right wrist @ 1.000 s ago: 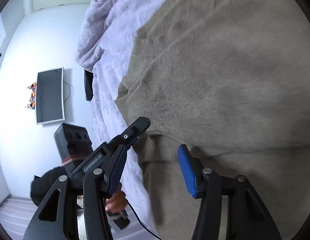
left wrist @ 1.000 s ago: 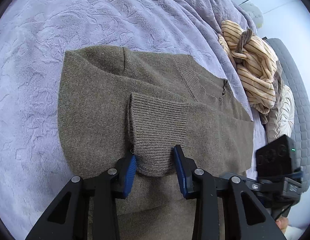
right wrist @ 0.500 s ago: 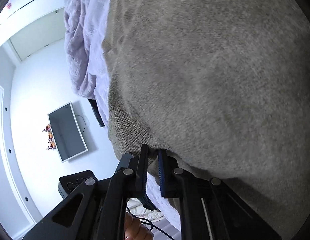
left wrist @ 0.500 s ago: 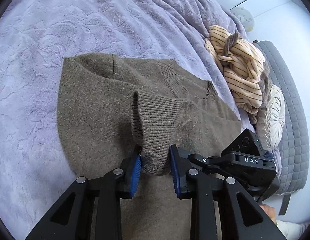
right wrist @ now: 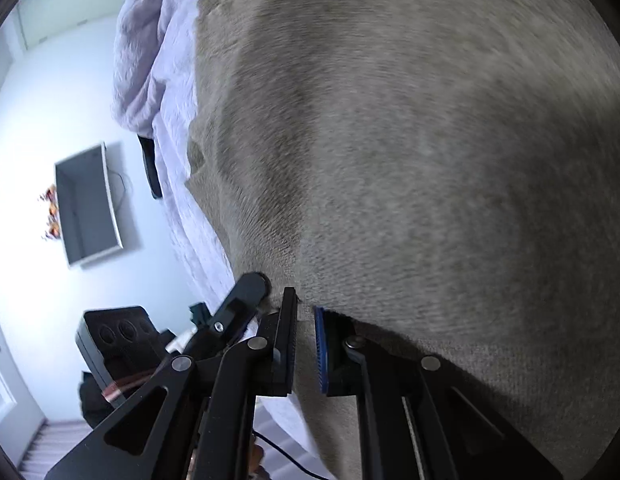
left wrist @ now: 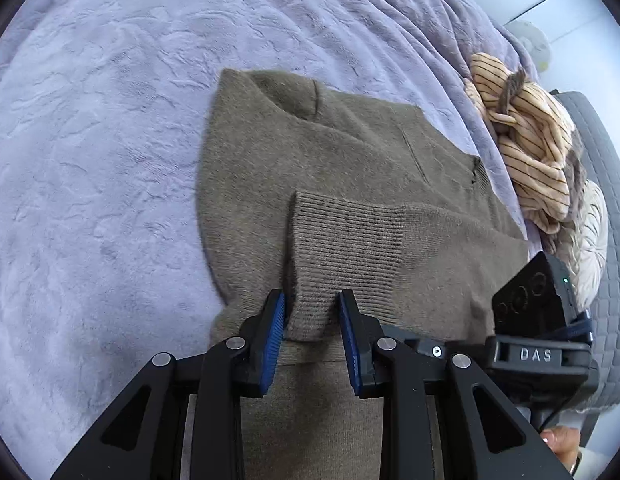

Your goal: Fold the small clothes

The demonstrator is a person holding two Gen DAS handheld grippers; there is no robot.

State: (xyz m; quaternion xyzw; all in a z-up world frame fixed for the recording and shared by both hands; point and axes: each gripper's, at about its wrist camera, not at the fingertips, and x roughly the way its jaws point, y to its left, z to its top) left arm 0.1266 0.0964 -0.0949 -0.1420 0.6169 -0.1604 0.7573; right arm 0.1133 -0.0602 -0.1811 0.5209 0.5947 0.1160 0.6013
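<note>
Left gripper (left wrist: 312, 316) clamps the ribbed cuff (left wrist: 342, 248) of the olive-brown knitted sweater (left wrist: 310, 152); right gripper (right wrist: 305, 328) pinches its edge on the lilac textured bedspread (left wrist: 101, 140).

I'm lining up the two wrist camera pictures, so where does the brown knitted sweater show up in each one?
Left wrist view: the brown knitted sweater fills the centre, spread on the lilac bed blanket; its ribbed cuff sits between the left gripper pads.
Right wrist view: the sweater fills the centre and right; the right gripper pinches its edge.
Shared landmark: the lilac blanket, upper left here.
</note>
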